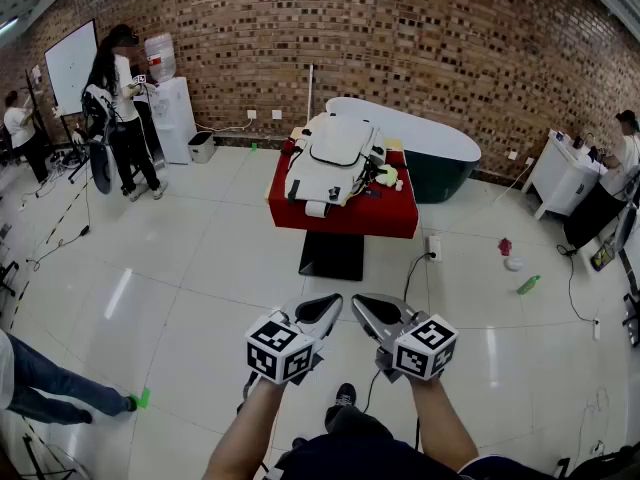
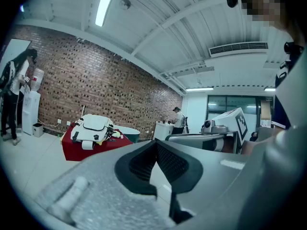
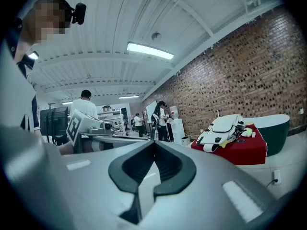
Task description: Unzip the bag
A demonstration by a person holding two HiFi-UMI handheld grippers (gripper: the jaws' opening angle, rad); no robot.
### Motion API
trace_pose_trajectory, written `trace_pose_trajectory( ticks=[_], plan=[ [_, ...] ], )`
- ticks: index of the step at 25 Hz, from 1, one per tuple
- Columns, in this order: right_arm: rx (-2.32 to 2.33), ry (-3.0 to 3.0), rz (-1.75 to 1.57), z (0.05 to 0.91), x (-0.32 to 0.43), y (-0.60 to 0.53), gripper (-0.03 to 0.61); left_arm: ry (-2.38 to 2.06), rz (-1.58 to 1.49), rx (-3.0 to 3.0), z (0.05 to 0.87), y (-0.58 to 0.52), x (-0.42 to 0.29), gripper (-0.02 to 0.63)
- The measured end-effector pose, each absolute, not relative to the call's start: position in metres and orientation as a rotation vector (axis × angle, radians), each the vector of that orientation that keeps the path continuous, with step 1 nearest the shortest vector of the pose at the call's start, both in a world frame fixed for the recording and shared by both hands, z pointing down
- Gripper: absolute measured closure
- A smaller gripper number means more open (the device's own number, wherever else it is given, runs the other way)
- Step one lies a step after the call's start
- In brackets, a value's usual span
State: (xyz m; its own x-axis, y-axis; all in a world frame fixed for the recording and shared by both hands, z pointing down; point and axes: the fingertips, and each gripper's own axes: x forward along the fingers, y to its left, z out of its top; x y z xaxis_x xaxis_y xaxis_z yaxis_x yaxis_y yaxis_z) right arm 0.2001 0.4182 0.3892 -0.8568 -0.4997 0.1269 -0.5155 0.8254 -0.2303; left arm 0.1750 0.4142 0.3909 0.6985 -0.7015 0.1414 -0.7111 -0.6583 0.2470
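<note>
Close to the person's body, the grey left gripper point(image 1: 322, 311) and the grey right gripper point(image 1: 368, 308) are held side by side above the glossy white tiled floor point(image 1: 200, 288), each with its jaws pressed together on nothing. Well ahead, the white backpack with black trim point(image 1: 333, 158) lies on the red-draped table point(image 1: 390, 218), with a dark green bathtub point(image 1: 445, 163) just behind, against the brown brick wall point(image 1: 400, 38)
</note>
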Motion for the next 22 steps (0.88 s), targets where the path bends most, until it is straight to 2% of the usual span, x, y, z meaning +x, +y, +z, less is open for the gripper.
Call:
trace_pose_trajectory(
  ticks=[22],
  plan=[
    [0.806, -2.911, 0.56, 0.432, 0.262, 0.237, 0.574, -1.181, 0.149, 2.532, 0.433, 0.238, 0.21, 0.612]
  ],
)
